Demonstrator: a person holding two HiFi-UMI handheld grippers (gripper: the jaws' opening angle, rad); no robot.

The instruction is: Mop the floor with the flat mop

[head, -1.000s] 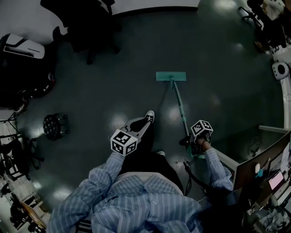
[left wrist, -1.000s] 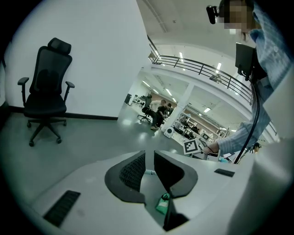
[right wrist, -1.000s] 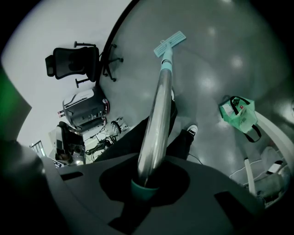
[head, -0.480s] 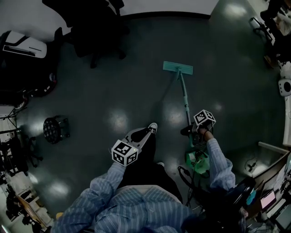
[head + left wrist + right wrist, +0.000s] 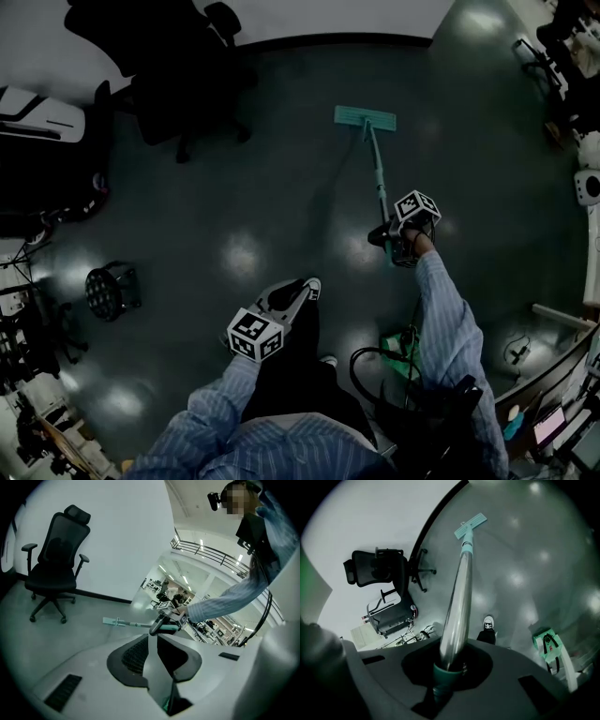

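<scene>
The flat mop lies with its teal head on the dark floor far ahead, and its handle slopes back to my right gripper. That gripper is shut on the handle near its teal grip. In the right gripper view the shiny handle runs from the jaws up to the mop head. My left gripper hangs lower left beside a shoe, shut and empty. In the left gripper view its closed tips point toward the mop handle.
A black office chair stands at the upper left by the white wall. A round black stool sits at the left. A green bag and a looped cable lie on the floor by my right side. Desks crowd the right edge.
My right arm has stretched forward, pushing the mop head farther away across the floor. The left gripper has stayed low near the shoe.
</scene>
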